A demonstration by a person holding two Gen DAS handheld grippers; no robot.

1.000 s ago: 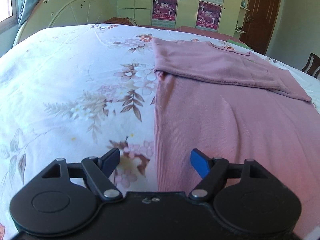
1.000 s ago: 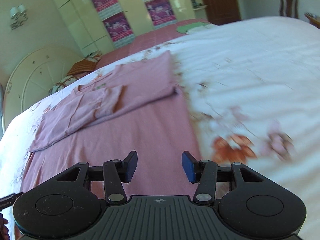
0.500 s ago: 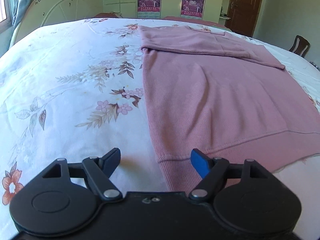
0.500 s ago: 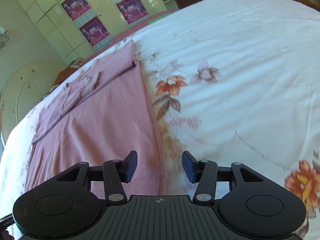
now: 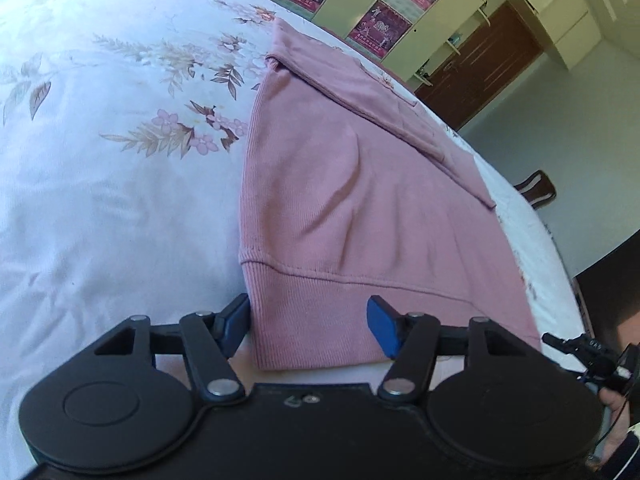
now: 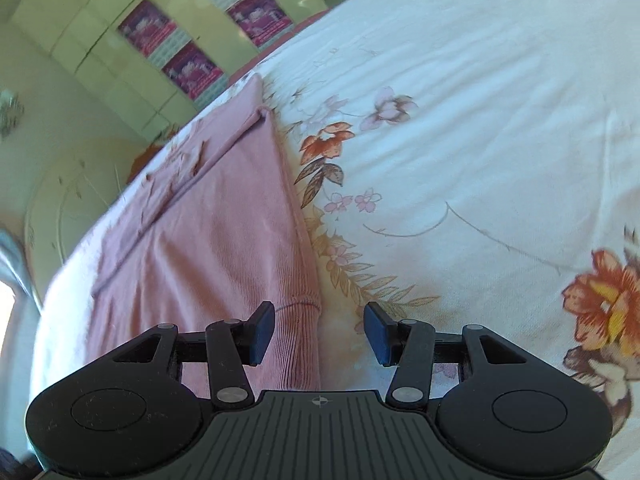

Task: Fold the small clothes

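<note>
1. One pink garment (image 5: 360, 208) lies flat on the floral bed sheet (image 5: 100, 200), its top part folded over at the far end.
2. Two hand-held grippers: your left hand-held gripper (image 5: 310, 326) straddles the ribbed hem corner, jaws closing with the hem between them, pads not yet pressing.
3. Your right hand-held gripper (image 6: 320, 332) is parted around the other hem corner.
4. Four posters (image 5: 372, 4) hang on the wardrobe ahead; their writing is unreadable.
</note>
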